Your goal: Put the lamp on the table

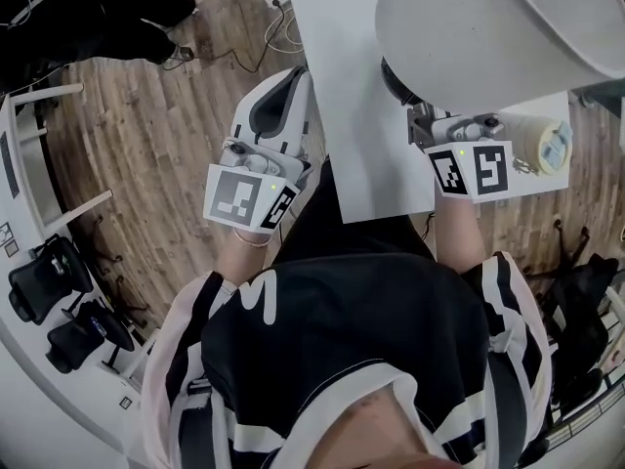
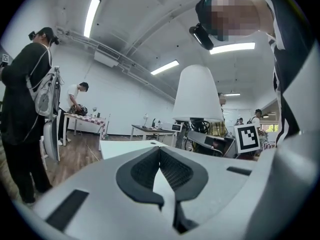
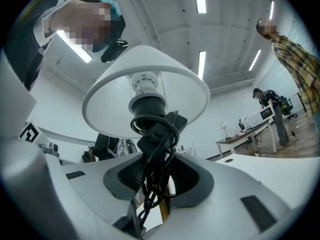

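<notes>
The lamp's white shade [image 1: 498,27] fills the head view's top right, above the white table [image 1: 352,115]. My right gripper [image 1: 418,115] reaches under the shade and is shut on the lamp's stem. In the right gripper view the shade [image 3: 145,94] sits overhead. A black cord [image 3: 152,149] is wound round the socket and stem, which run down between the pads of the right gripper [image 3: 155,171]. My left gripper [image 1: 283,91] hovers at the table's left edge, shut with nothing in it. In the left gripper view the left gripper [image 2: 160,151] points towards the shade [image 2: 197,94] and the tabletop [image 2: 120,146].
A cream-coloured roll [image 1: 542,145] lies on the table right of my right gripper. Office chairs [image 1: 59,301] and floor cables [image 1: 264,42] are on the wooden floor at left. People stand nearby: one in black [image 2: 25,124], one in a plaid shirt [image 3: 295,69].
</notes>
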`<state>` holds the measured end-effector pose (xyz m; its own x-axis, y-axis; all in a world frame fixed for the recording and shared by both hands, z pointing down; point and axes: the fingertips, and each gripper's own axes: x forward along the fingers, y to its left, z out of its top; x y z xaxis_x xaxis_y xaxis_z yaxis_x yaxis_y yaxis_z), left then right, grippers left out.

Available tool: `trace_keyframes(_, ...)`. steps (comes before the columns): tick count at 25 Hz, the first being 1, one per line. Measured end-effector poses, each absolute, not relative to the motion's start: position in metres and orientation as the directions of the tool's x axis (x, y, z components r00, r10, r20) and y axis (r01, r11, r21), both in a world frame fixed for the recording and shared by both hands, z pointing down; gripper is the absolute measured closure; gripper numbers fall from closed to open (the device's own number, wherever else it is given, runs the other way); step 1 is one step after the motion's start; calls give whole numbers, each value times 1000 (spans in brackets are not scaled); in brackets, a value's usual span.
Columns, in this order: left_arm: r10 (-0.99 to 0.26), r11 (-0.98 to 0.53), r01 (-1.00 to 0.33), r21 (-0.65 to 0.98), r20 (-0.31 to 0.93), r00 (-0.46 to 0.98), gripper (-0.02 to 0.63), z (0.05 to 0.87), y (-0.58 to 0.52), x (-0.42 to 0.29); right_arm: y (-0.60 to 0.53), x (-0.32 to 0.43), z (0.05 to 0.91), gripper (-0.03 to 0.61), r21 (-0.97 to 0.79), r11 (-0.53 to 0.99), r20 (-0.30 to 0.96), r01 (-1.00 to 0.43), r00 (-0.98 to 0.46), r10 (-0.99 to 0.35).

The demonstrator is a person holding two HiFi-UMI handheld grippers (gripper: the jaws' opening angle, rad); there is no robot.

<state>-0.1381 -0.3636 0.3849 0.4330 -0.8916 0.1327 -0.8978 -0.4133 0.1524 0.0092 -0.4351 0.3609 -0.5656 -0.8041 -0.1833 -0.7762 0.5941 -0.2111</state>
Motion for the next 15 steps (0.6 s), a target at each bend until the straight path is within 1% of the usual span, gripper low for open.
trace_keyframes(15,-901,-378,-913,155,164,402,609,400,-354,-145,-439,4,386,440,-230,603,-146,-764,-586,-797)
